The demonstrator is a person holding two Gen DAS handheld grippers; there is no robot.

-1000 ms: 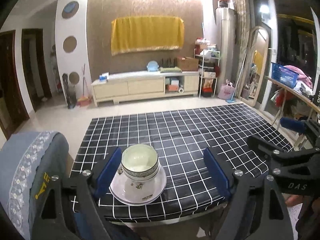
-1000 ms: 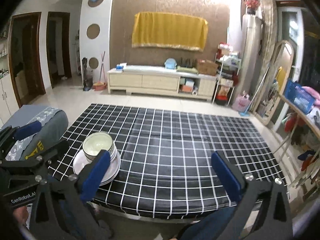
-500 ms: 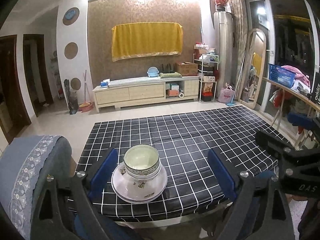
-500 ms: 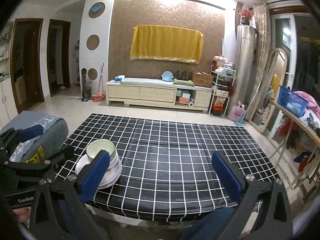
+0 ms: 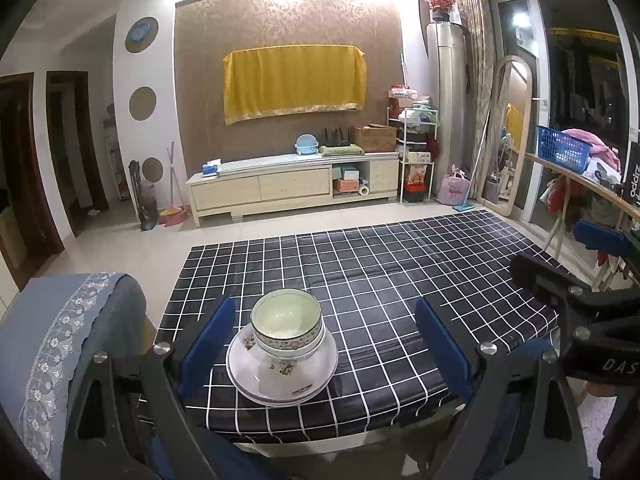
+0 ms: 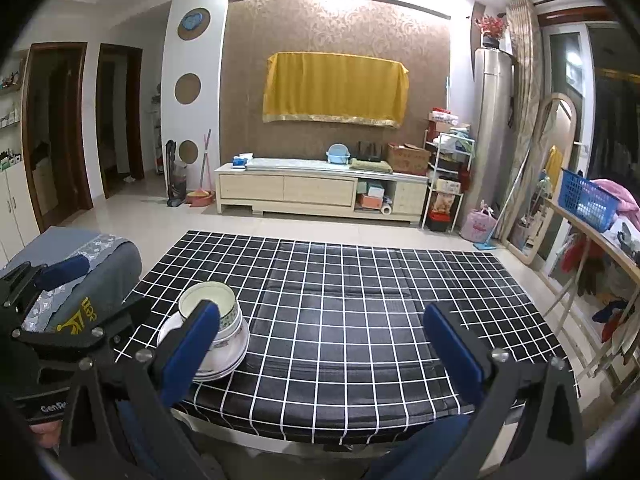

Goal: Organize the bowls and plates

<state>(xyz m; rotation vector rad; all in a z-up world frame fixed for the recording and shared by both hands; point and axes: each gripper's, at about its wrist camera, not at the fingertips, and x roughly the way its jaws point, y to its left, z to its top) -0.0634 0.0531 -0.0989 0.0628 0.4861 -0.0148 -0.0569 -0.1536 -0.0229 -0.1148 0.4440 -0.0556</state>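
Two nested bowls point(image 5: 286, 322) with a floral band sit on a stack of white plates point(image 5: 280, 376) near the front left of the black checked table point(image 5: 380, 272). My left gripper point(image 5: 324, 306) is open, its blue pads standing on either side of the stack without touching it. My right gripper point(image 6: 320, 314) is also open over the table's front edge, holding nothing. The same stack point(image 6: 218, 334) lies behind its left pad, partly hidden. Each gripper shows at the edge of the other's view: the right gripper point(image 5: 568, 258) and the left gripper point(image 6: 84, 292).
A chair with a blue-grey embroidered cover point(image 5: 60, 340) stands close at the table's left corner. A wooden counter with a blue basket point(image 6: 586, 200) runs along the right. A TV cabinet point(image 5: 292, 184) stands beyond the tiled floor.
The left jaws spread slightly wider. Both views shifted a little early on, then held still. The stack of bowls and plates has not moved.
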